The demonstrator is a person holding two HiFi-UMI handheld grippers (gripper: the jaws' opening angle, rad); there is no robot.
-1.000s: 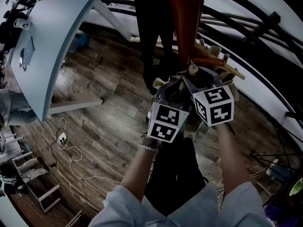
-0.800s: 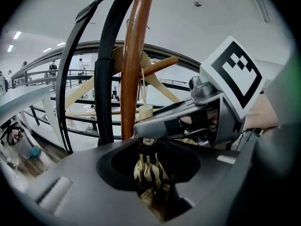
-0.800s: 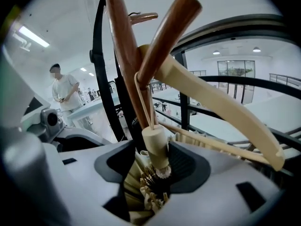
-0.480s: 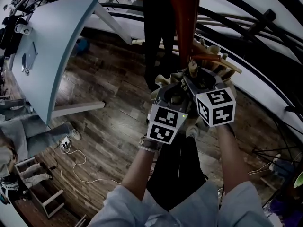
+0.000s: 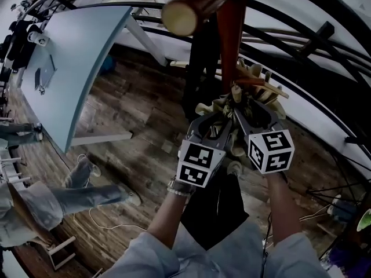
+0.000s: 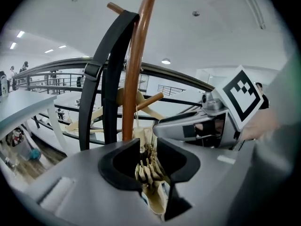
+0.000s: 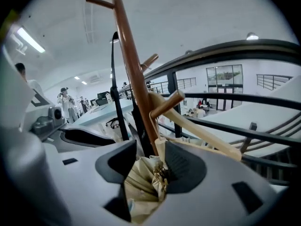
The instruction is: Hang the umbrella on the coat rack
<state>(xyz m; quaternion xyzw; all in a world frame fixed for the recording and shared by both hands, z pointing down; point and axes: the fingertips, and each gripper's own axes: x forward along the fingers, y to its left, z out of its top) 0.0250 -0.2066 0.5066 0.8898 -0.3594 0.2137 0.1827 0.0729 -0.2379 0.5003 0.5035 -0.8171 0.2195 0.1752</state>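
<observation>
Holding a cream folded fabric umbrella (image 5: 217, 106) close against the reddish-brown wooden coat rack pole (image 5: 232, 33), both grippers sit side by side in the head view. Left gripper (image 5: 215, 120): jaws pinching the umbrella's bunched folds and rib tips, with the pads on fabric on both sides. Right gripper (image 5: 253, 108): jaws have just been opening and now stand spread wide. The folds lie between them, leaning on one pad, with no squeeze visible. The umbrella's top end is just under a short round wooden peg (image 7: 167, 105) on the pole. A thin pale cord (image 6: 136, 119) runs up from it toward that peg, but I can't tell whether it's looped over. A black strap (image 6: 106, 79) hangs off the rack. Pale blue table (image 5: 75, 57) and dark wood-plank floor (image 5: 133, 126) are below.
</observation>
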